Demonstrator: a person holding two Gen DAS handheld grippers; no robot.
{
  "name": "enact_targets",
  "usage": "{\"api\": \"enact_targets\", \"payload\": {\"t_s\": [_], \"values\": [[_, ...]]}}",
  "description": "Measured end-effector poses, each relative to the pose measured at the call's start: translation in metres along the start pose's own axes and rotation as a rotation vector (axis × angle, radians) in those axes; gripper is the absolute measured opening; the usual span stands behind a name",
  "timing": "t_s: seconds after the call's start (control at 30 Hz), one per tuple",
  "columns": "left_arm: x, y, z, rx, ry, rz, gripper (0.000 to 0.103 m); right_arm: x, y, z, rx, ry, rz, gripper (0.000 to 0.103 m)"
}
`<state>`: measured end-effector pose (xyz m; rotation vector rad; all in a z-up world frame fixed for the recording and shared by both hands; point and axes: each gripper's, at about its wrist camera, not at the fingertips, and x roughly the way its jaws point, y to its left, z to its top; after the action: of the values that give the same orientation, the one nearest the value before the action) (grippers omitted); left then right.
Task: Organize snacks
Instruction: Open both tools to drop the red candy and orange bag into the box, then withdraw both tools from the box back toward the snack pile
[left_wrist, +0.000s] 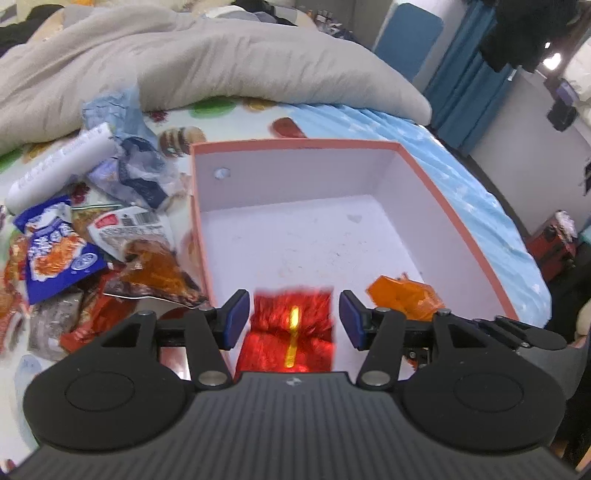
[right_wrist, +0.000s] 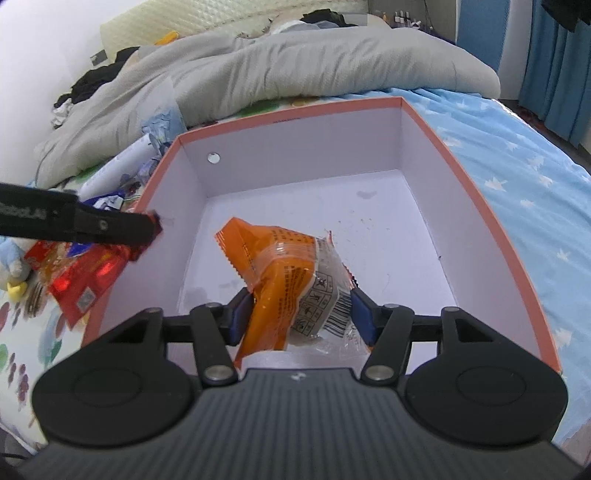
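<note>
1. The box (left_wrist: 458, 221) is rectangular cardboard, salmon-pink on its rim and outside, matt white inside, with a small round hole high in its far wall. It sits on the bed (left_wrist: 461, 177), near the bed's right edge, on a blue star-printed sheet.
2. The red packet (left_wrist: 291, 328) is shiny, crinkled foil with a yellow stripe, and blurred. It lies between the spread pads of the left tongs (left_wrist: 293, 319) with a gap on each side, over the box's near left corner.
3. The orange packet (right_wrist: 280, 273) is glossy film, part orange and part clear, printed with a barcode. It stands tilted in the right tongs (right_wrist: 301, 317), which pinch it over the box's near floor.
4. Only the left wrist view shows the snack pile (left_wrist: 85, 254) left of the box: crumpled foil and plastic wrappers, a blue pouch, a white tube.
5. Only the right wrist view shows the left tongs from the side, reaching over the box's left wall.
6. Both tongs point steeply down into the box.
7. A grey quilt (right_wrist: 295, 62) lies bunched beyond the box's far wall.
</note>
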<state>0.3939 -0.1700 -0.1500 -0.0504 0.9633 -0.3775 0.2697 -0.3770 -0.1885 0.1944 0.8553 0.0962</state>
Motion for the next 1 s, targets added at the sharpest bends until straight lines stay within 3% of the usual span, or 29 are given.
{"api": "enact_targets", "payload": {"t_s": [0.1, 0.57, 0.8, 1.0], "values": [[-0.008, 0.0, 0.001, 0.002, -0.023, 0.003, 0.069, -0.003, 0.001, 0.0, -0.002, -0.011, -0.011, 0.073], [-0.088, -0.014, -0.028, 0.048, -0.122, 0.035, 0.069, -0.062, 0.025, -0.014, -0.02, -0.08, 0.057, 0.074], [-0.147, -0.007, -0.05, -0.045, -0.172, 0.021, 0.069, -0.106, 0.04, -0.028, -0.045, -0.137, 0.066, 0.074], [-0.196, -0.011, -0.067, -0.012, -0.243, 0.06, 0.069, -0.142, 0.056, -0.043, -0.059, -0.181, 0.081, 0.074]]}}
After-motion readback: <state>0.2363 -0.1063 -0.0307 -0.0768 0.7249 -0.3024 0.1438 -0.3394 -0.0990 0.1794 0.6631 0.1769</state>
